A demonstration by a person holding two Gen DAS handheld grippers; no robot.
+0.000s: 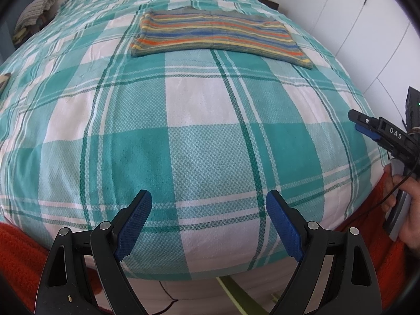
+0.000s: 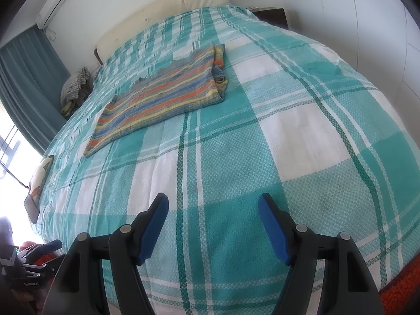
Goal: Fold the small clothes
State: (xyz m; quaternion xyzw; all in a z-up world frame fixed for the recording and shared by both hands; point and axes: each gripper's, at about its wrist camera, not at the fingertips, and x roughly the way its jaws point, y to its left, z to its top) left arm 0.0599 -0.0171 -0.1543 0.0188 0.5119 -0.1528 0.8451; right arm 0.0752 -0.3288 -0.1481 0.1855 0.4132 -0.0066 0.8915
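Left wrist view: left gripper [image 1: 208,210] spread wide, fingers [image 1: 136,221] blue-padded, nothing between them, hovering over bare plaid bedspread [image 1: 204,120] near the foot of the bed. Right wrist view: right gripper [image 2: 213,211] likewise wide open and empty, over the same plaid, its own hand [image 1: 405,204] visible at the right edge of the left view.

Well beyond both, up the bed: striped garment [image 1: 212,36], lying flat and apparently folded once already, near edge straight, far edge showing a grey layer; in the right view its right end [image 2: 219,78] bunched and rumpled.

Judgement on the step in hand: an approach to the garment for another fold. Best done by travelling forward low over the bedspread, both grippers kept open, one to each near corner. Pinch only the garment's layers, not the plaid beneath, otherwise the bedspread lifts too. Bunched right end worth smoothing first, or the fold ends lopsided. Lift both corners together, level, and lay them over to the far edge. Soft knit, likely to sag and slip if gripped shallowly.
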